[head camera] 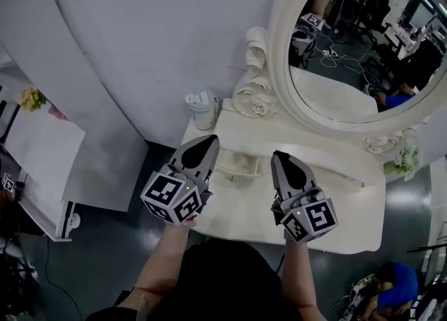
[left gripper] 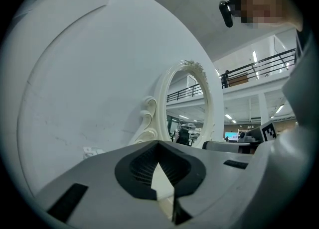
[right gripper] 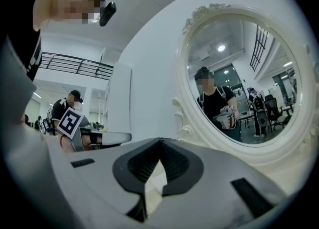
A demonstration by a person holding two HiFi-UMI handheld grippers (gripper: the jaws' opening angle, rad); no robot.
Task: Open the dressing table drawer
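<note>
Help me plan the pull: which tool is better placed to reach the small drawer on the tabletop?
Left, narrowly: the left tool hangs beside the small drawer; the right tool looks slightly farther off. Both are shut and empty.

Cream dressing table (head camera: 241, 208); behind it the mirror frame (head camera: 279, 47) matches, scroll-carved; over it the left gripper (head camera: 207, 139) and right gripper (head camera: 278, 155) are grey, cubes patterned black-and-white; below it, dark grey floor (head camera: 119, 257).

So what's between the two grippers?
In the head view, just the cream tabletop and a small raised shelf on it lie between the left gripper and the right gripper.
</note>
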